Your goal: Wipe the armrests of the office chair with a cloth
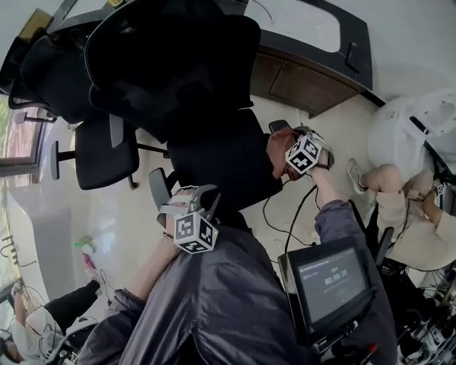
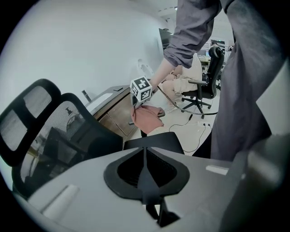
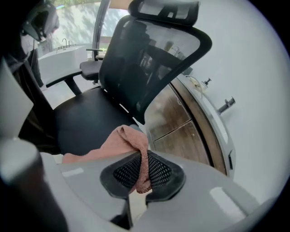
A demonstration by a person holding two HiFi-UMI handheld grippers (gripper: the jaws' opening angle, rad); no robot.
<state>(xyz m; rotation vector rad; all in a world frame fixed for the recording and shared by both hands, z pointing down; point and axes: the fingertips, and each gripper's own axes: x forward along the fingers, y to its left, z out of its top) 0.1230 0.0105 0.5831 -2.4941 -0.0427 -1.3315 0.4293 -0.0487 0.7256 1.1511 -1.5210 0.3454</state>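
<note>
Left gripper point(image 2: 145, 179), lower centre: pressed together, empty. Right gripper point(image 3: 141, 174) pinching cloth point(image 3: 129, 140) by thin fold; could slip free if dragged hard along armrest point(image 1: 159, 187).

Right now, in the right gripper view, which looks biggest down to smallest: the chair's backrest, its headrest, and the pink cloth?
1. Backrest: clearly the largest.
2. Pink cloth and headrest: these look about alike. The cloth is far nearer the camera and the headrest is cut off at the top edge, so I won't rank them.
</note>
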